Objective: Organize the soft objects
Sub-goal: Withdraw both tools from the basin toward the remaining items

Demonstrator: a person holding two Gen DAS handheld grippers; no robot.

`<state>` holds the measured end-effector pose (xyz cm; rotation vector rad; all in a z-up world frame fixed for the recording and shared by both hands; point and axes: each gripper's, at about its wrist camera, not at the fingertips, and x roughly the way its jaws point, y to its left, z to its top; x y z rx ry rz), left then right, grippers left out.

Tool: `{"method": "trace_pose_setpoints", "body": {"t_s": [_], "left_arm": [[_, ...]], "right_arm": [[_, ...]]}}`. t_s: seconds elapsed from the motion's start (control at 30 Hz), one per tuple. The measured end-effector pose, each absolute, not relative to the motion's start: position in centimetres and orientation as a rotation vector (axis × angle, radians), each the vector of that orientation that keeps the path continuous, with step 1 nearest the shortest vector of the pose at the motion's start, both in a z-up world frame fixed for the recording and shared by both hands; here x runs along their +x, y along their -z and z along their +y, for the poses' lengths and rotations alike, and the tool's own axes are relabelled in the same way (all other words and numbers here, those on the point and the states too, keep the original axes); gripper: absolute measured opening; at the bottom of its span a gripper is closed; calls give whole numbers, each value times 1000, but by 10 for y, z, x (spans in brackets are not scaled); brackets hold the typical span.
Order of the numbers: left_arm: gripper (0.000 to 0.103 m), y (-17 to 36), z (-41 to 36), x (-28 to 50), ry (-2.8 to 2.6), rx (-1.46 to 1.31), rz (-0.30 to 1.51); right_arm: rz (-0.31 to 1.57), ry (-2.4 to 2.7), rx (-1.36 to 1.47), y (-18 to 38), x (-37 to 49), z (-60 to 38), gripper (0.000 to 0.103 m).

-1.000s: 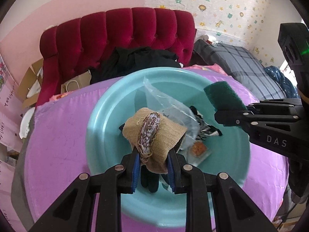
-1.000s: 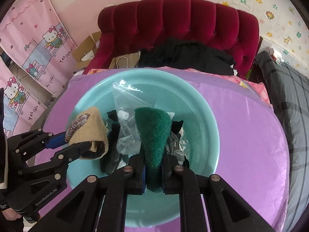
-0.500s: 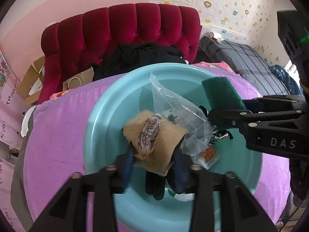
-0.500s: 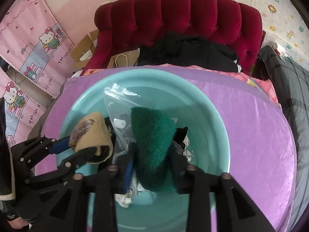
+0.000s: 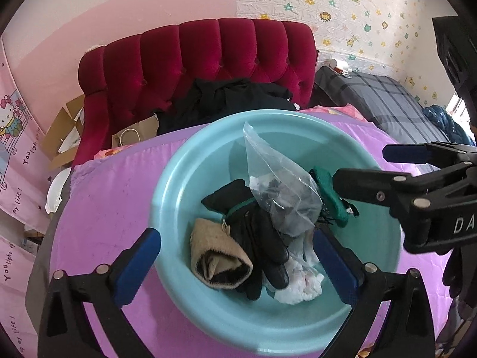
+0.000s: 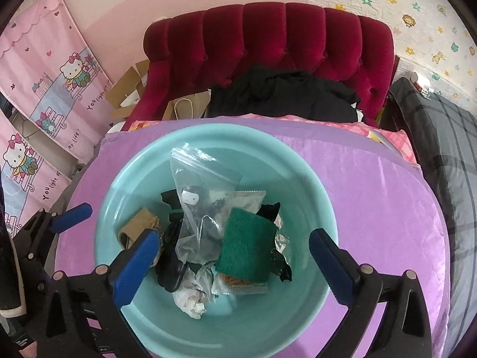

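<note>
A teal basin (image 5: pixel 167 197) (image 6: pixel 119 179) sits on a purple quilted cloth. Inside lie a tan burlap pouch (image 5: pixel 217 253) (image 6: pixel 135 226), a black glove (image 5: pixel 259 232) (image 6: pixel 171 253), a clear zip bag (image 5: pixel 277 185) (image 6: pixel 202 197), a green scouring pad (image 6: pixel 246 247) (image 5: pixel 331 203) and crumpled white material (image 5: pixel 298 280) (image 6: pixel 192 295). My left gripper (image 5: pixel 235 264) is open above the pouch and holds nothing. My right gripper (image 6: pixel 231 267) is open above the green pad and holds nothing.
A red tufted headboard (image 5: pixel 193 53) (image 6: pixel 268 38) stands behind, with black clothing (image 5: pixel 220 101) heaped before it. A grey plaid bed (image 5: pixel 387 101) is at the right. Cardboard and a paper bag (image 6: pixel 184 107) lie at the left, near pink wall posters.
Both grippers opened and drew back. The burlap pouch dropped into the basin at the left, and the green pad dropped onto the pile at the right.
</note>
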<state>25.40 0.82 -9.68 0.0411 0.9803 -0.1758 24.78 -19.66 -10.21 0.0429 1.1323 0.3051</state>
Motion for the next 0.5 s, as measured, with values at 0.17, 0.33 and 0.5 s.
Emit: {"method": "trace_pose_setpoints", "body": {"t_s": [0.17,0.33,0.5], "left_arm": [[103,90,4,231,181,46,970],[103,78,1,207,184,58,946],[103,70,-2,183,196,54,936]], "right_arm": [[1115,-306,40,93,229,-198,103],[1105,-308,39,85,205,-202,103],[1099,-301,44,76,181,-207,103]]}}
